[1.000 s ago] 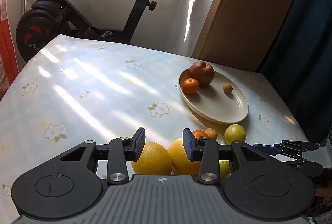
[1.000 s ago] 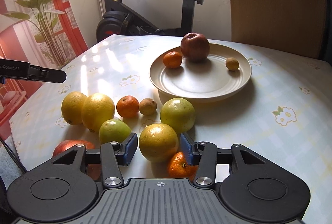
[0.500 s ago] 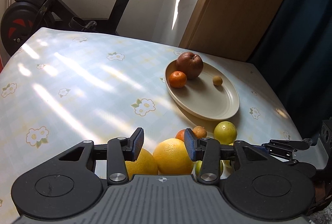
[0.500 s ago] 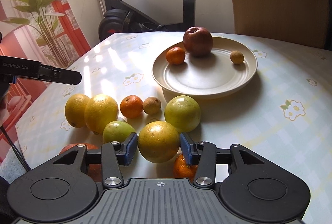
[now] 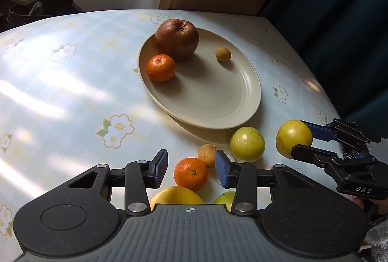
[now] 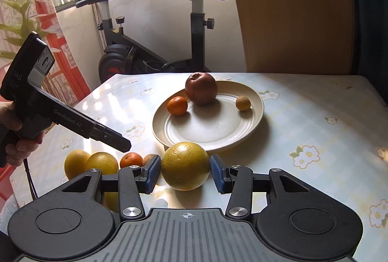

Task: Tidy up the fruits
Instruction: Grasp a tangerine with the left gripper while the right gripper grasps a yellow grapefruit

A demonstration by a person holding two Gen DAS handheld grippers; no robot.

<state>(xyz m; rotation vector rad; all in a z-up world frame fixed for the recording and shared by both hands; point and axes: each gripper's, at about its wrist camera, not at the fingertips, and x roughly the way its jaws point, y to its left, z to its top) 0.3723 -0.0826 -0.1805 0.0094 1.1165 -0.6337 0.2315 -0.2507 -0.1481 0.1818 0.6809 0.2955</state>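
Carrying a yellow-green fruit (image 6: 185, 166) toward the plate (image 6: 252, 126) in the right claw (image 6: 185, 171).

Gripping the round, slightly scuffed fruit between both blue pads, just short of the plate rim and seemingly off the table (image 6: 315, 131). Risking a slip or roll, the smooth skin meeting the pads only at its widest part; risking a knock against the apple (image 6: 201, 88) or mandarin (image 6: 177, 105) on release. Holding the left claw (image 5: 191, 168) wide and empty above a loose mandarin (image 5: 191, 173).

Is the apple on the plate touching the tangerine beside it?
Cannot tell. In both wrist views the apple overlaps the tangerine on the plate, with no visible gap, but overlap may be just perspective.
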